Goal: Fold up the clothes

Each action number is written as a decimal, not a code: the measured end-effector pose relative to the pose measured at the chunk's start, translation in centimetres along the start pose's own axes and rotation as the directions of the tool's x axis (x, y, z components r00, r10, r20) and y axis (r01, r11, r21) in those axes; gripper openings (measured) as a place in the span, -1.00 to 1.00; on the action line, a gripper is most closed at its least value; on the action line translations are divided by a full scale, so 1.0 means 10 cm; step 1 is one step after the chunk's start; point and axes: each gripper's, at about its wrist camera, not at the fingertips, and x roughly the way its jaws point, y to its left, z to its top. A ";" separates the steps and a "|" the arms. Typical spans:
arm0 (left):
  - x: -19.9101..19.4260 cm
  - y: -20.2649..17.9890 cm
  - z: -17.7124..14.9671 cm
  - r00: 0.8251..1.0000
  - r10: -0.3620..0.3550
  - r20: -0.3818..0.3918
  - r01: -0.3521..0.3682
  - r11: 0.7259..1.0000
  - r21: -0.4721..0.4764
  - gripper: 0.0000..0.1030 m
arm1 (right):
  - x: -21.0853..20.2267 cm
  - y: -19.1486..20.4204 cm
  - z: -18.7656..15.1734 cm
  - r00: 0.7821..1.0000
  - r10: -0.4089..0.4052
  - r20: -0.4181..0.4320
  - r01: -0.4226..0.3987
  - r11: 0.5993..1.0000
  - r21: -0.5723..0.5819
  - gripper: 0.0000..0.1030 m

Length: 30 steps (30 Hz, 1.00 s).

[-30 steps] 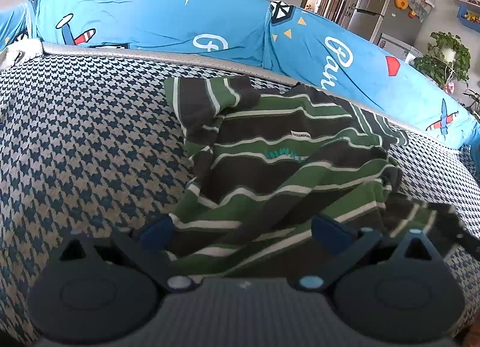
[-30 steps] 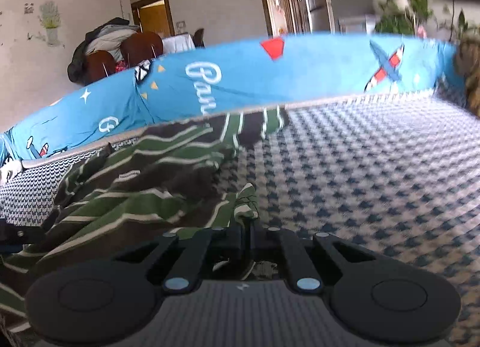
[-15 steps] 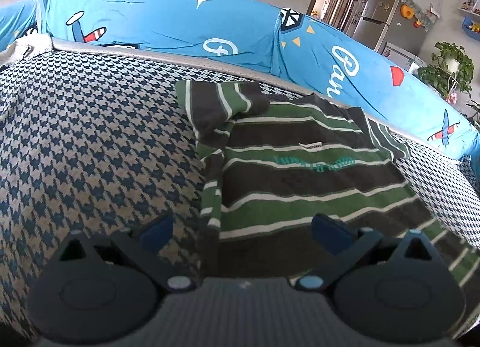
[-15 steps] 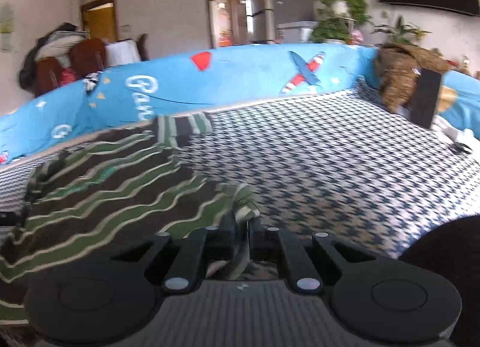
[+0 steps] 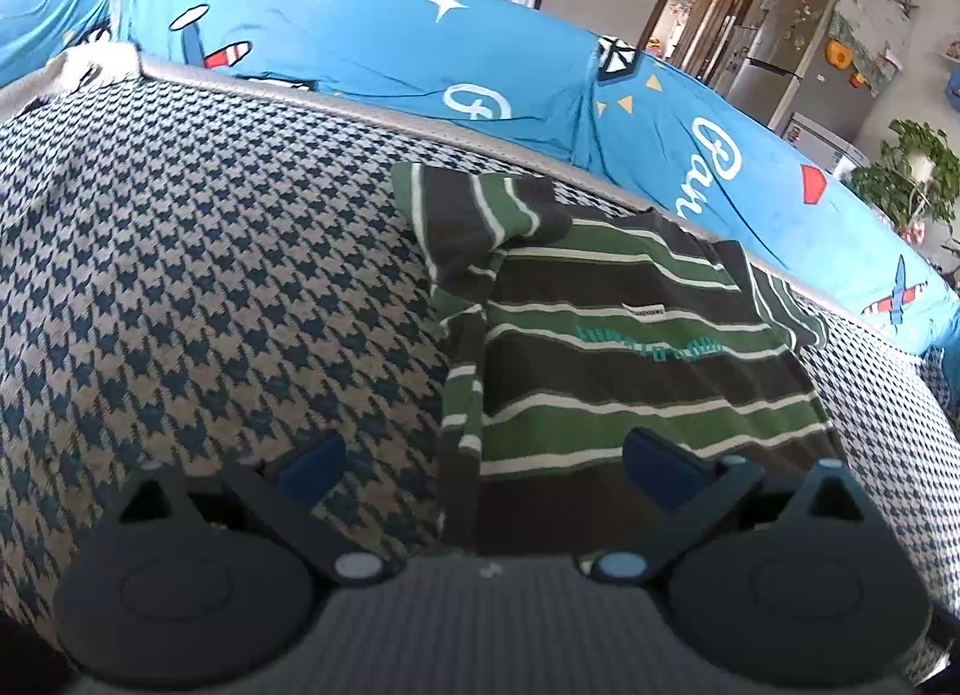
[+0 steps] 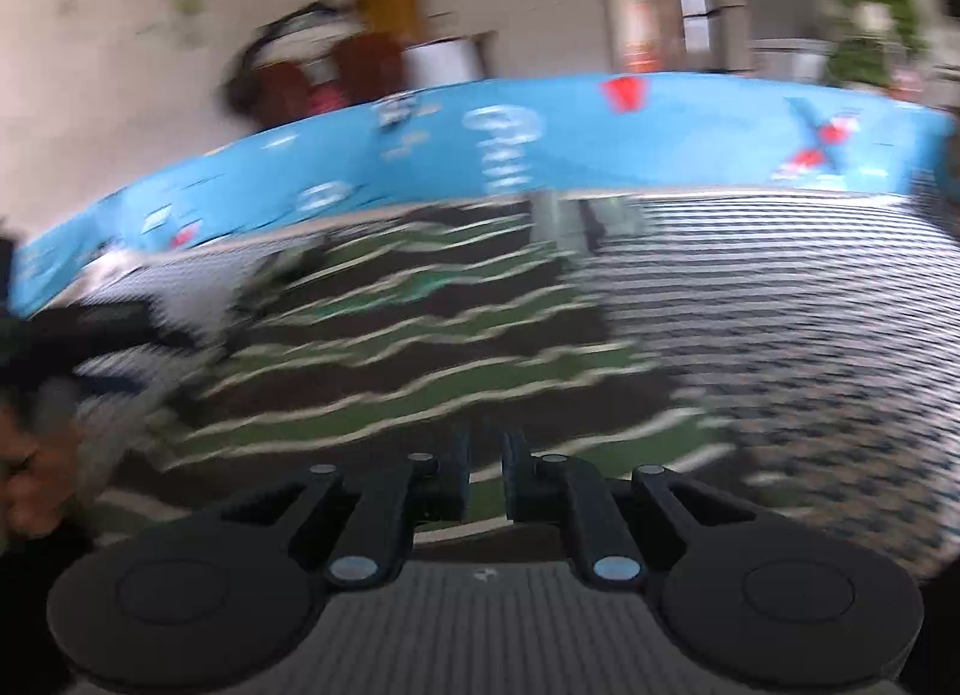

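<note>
Your left gripper [image 5: 483, 458] hangs with jaws spread wide, nothing between them, straddling the near left edge of the striped shirt [image 5: 624, 347]. The shirt lies flat on the houndstooth cover [image 5: 210, 287], collar end toward the blue cushion [image 5: 372, 47], one sleeve bunched at its far left corner. Its near hem is cut off behind your gripper body. Your right gripper [image 6: 485, 470] shows a narrow gap, jaws just easing apart, no cloth pinched; that view is badly smeared.
</note>
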 end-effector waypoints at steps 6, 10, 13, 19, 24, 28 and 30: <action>-0.11 0.09 0.05 1.000 -0.024 0.017 0.025 0.998 -0.053 0.99 | 0.16 0.48 -0.07 0.968 0.235 -0.089 -0.241 0.968 -0.064 -0.78; -0.20 0.17 0.09 0.999 -0.003 0.039 0.006 0.998 -0.058 0.99 | 0.26 0.80 -0.12 0.934 0.329 -0.138 -0.346 0.930 -0.122 -0.78; -0.24 0.24 0.10 0.999 0.011 0.043 -0.008 0.997 -0.076 0.99 | 0.33 1.04 -0.15 0.912 0.372 -0.174 -0.401 0.898 -0.182 -0.75; -0.31 0.29 0.12 0.998 0.010 0.057 -0.005 0.996 -0.089 0.99 | 0.44 1.39 -0.24 0.897 0.382 -0.224 -0.436 0.849 -0.298 -0.27; -0.33 0.26 0.13 0.998 -0.003 0.062 0.008 0.996 -0.084 0.99 | 0.51 1.53 -0.30 0.898 0.357 -0.258 -0.434 0.819 -0.376 -0.20; -0.34 0.25 0.12 0.998 -0.006 0.063 0.011 0.996 -0.085 0.99 | 0.58 1.61 -0.38 0.911 0.320 -0.261 -0.408 0.795 -0.448 -0.19; -0.34 0.25 0.12 0.998 -0.008 0.064 0.013 0.996 -0.089 0.99 | 0.60 1.64 -0.41 0.923 0.295 -0.249 -0.383 0.781 -0.493 -0.20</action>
